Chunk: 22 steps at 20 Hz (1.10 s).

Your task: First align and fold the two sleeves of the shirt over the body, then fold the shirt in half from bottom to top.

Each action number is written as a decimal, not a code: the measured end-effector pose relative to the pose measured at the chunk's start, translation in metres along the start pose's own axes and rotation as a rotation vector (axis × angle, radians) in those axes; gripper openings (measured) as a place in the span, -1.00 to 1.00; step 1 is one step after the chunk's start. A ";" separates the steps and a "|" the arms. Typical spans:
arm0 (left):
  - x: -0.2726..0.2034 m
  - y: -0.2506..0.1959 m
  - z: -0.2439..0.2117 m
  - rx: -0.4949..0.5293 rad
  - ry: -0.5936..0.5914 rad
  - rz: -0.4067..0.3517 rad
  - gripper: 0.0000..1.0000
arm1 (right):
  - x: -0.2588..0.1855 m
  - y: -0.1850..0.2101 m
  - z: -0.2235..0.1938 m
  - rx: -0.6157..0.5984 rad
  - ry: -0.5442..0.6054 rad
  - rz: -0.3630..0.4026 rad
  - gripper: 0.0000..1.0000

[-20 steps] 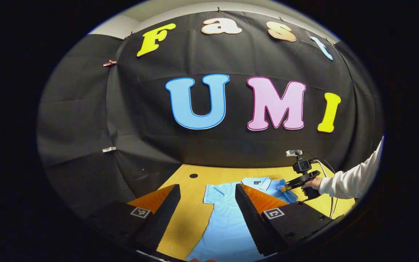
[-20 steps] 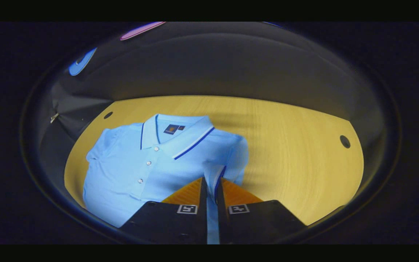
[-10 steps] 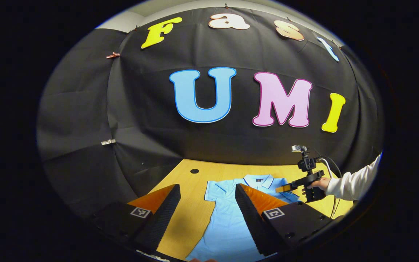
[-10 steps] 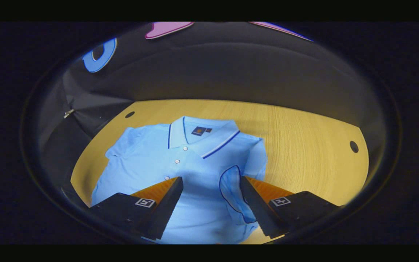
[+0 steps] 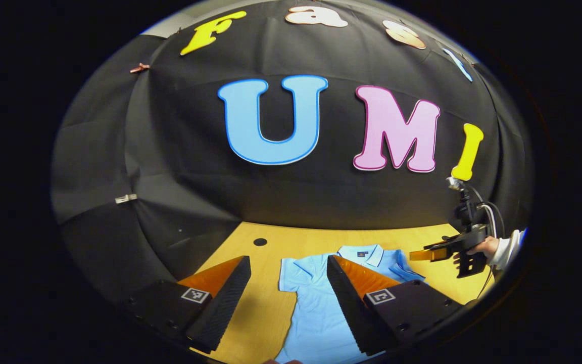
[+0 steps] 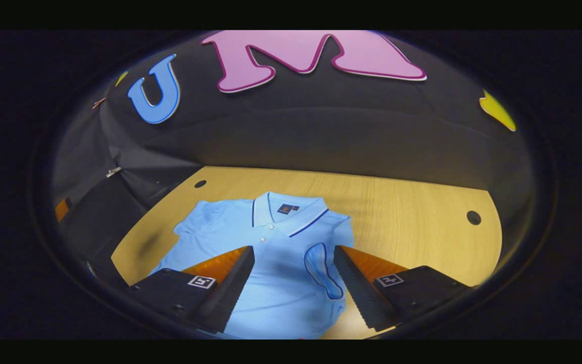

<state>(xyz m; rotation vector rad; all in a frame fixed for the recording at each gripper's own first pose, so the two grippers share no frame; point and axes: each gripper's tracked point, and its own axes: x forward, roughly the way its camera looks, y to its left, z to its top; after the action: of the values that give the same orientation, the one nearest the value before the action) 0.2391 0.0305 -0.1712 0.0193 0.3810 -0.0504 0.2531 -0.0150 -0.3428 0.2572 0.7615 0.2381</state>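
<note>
A light blue polo shirt (image 6: 276, 253) lies flat, collar toward the booth wall, on a wooden table (image 6: 412, 212), directly ahead of and below the right gripper (image 6: 293, 283), whose fingers stand spread wide and hold nothing. One short sleeve (image 6: 321, 263) (edged with a dark line) lies folded over the shirt's body, just inside that gripper's right-hand finger; the opposite sleeve (image 6: 195, 222) lies spread out flat on the table beyond its left-hand finger. The left gripper (image 5: 288, 298) hovers over the table with its fingers likewise wide apart and empty, the shirt (image 5: 316, 303) showing between them and partly behind its right-hand finger. Far off to that gripper's right, a hand (image 5: 483, 246) with a white cuff holds the other gripper above the table's edge.
</note>
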 end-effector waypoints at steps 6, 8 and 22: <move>0.106 -0.003 -0.038 -0.025 0.136 -0.056 0.94 | -0.050 -0.007 -0.006 -0.014 -0.034 0.010 0.96; 0.143 0.000 -0.056 0.013 0.182 -0.055 0.94 | -0.065 -0.008 -0.012 -0.013 -0.036 0.012 0.96; 0.275 0.023 -0.179 0.068 0.514 -0.004 0.91 | -0.124 -0.025 -0.060 0.057 -0.002 -0.005 0.96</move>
<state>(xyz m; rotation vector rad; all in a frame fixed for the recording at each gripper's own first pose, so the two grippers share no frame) 0.4286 0.0457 -0.4396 0.0999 0.8928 -0.0620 0.1268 -0.0677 -0.3122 0.3098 0.7676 0.2116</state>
